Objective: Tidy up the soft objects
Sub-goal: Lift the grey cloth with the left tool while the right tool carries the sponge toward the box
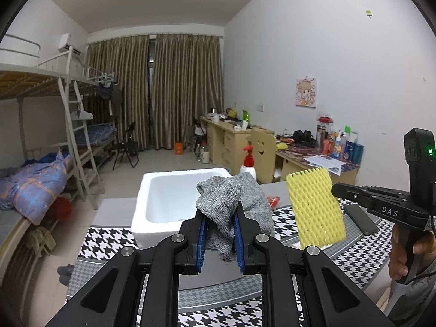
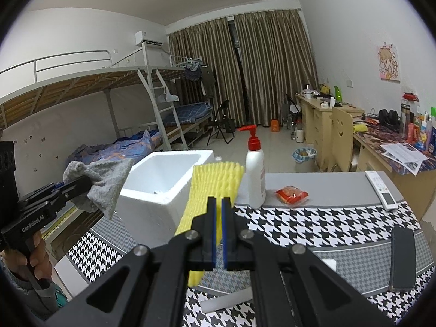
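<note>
Black gripper arms fill the bottom of both views. From where I stand, the left gripper (image 1: 220, 234) has its blue-lined fingers pinching a bunched grey knitted cloth (image 1: 234, 204), held up off the table at about 12 o'clock from its own camera. The right gripper (image 2: 218, 212) has its fingers pressed nearly together on a thin yellow foam net sleeve (image 2: 215, 182), also raised clear of the houndstooth table cover (image 2: 313, 226). A white foam box (image 1: 169, 190) stands open at the far edge of the table, at roughly 11 o'clock from either gripper, and looks to be the place for these soft things. To do this step well, I would bring each piece right over the opening before letting go, one hand at a time, since the cloth hangs loose and the light foam could drift past the rim. Inside the box I can see mostly bare white walls and floor; a small dark speck sits near the bottom, too small to name. At 1 o'clock from the right gripper stand a pump bottle (image 2: 255, 174) and a red packet (image 2: 291, 193), neither soft goods.
</note>
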### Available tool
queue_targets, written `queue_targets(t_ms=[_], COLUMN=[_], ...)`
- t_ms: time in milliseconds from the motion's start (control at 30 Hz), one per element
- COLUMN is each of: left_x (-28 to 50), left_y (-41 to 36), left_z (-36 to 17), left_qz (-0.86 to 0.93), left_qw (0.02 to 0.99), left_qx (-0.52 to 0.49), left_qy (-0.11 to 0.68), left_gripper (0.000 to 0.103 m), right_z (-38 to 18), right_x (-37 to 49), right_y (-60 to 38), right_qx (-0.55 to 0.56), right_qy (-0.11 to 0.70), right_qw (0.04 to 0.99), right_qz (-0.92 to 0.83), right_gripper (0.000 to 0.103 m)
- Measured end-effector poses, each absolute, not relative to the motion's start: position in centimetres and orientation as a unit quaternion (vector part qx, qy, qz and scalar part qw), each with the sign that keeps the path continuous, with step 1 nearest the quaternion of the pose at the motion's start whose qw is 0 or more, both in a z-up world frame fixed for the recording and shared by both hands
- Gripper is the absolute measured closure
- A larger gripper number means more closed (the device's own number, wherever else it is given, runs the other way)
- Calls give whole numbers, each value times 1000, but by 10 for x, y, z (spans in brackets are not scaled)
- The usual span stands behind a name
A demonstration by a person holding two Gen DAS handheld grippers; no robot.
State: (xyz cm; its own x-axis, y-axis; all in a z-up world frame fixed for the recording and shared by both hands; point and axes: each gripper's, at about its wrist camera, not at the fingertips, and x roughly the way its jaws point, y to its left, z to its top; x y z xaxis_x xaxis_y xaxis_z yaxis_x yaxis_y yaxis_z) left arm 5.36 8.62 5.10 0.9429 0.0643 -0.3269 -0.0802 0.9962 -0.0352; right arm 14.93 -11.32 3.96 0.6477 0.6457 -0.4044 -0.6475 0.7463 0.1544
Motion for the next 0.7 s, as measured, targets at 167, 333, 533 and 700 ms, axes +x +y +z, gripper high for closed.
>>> queue_targets(t_ms=[167, 333, 533, 700], left_x=[52, 51, 50, 46], left_y=[88, 94, 101, 113], left_z=[54, 57, 58, 60], left_qz=[47, 56, 65, 77], left_qw=[986, 986, 987, 986], left_qx=[-22, -20, -17, -26], left_qy=[159, 154, 148, 142], left_gripper=[84, 84, 84, 84], right_z=[46, 51, 57, 61], right_x=[149, 150, 152, 154], right_y=[-106, -98, -86, -79], right_qx=[-5, -5, -7, -11], right_qy=[215, 211, 211, 210], right_qw=[906, 904, 903, 901], right_qz=[364, 371, 374, 379], right_gripper=[98, 98, 98, 98])
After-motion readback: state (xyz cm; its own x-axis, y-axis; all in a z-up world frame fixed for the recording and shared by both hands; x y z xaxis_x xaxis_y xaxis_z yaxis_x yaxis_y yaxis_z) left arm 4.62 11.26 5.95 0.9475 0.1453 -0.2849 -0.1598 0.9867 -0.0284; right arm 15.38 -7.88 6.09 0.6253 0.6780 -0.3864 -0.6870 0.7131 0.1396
